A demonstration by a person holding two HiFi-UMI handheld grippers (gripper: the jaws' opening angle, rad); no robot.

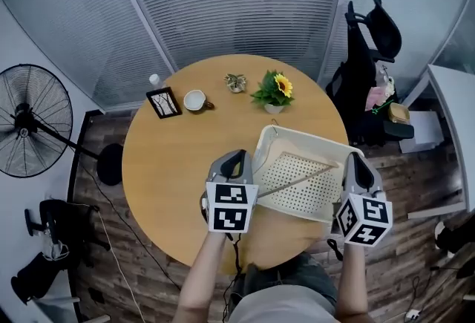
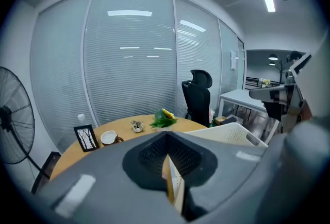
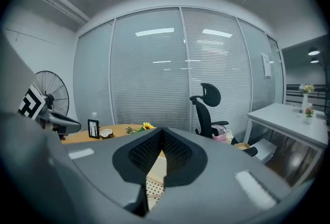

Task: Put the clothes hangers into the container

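A white perforated basket (image 1: 271,139) stands on the front right of the round wooden table (image 1: 171,165). A thin wooden hanger (image 1: 300,180) lies slantwise inside it, reaching toward its near left rim. My left gripper (image 1: 239,156) hovers at the basket's left rim, jaws shut with their tips together and nothing seen between them. My right gripper (image 1: 355,158) is over the basket's right rim, also shut. In the left gripper view the closed left gripper (image 2: 167,134) points across the table, with the basket (image 2: 232,133) to its right. The right gripper view shows the right gripper (image 3: 162,129) closed above the basket (image 3: 152,187).
At the table's far side stand a black picture frame (image 1: 164,102), a white cup (image 1: 195,99), a small ornament (image 1: 236,82), a potted sunflower (image 1: 274,90) and a small bottle (image 1: 154,79). A floor fan (image 1: 30,121) is to the left, a black office chair (image 1: 371,39) and a white desk (image 1: 453,106) to the right.
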